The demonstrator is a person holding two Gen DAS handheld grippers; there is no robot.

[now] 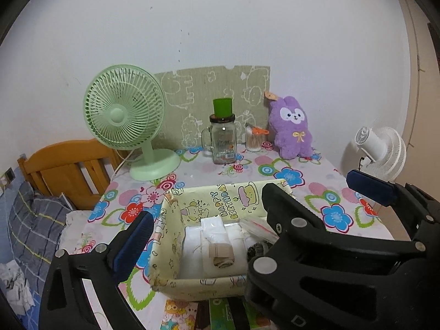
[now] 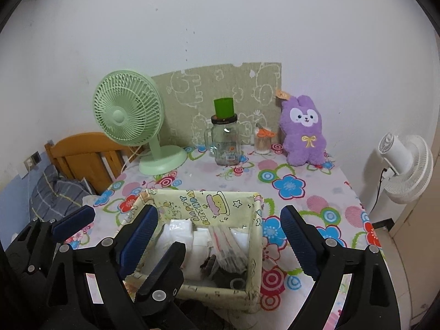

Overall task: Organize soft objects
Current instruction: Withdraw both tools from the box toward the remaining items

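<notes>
Both tongs point(image 1: 209, 231) point(image 2: 217, 236) gape wide, empty, straddling the storage box point(image 2: 255, 236); plush bunny point(image 2: 302, 132) well beyond.

A home bedroom: a wooden bed headboard point(image 2: 82, 154) with checked bedding point(image 1: 30, 220) beside a table point(image 2: 316, 192) in floral cloth (bright flowers), holding a desk fan point(image 2: 129, 115) and plush bunny point(image 2: 302, 129).

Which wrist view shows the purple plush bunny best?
The right wrist view: the purple plush bunny sits whole and unobstructed against the wall, face and yellow bow clear. The left wrist view shows it whole too, only slightly smaller.
</notes>
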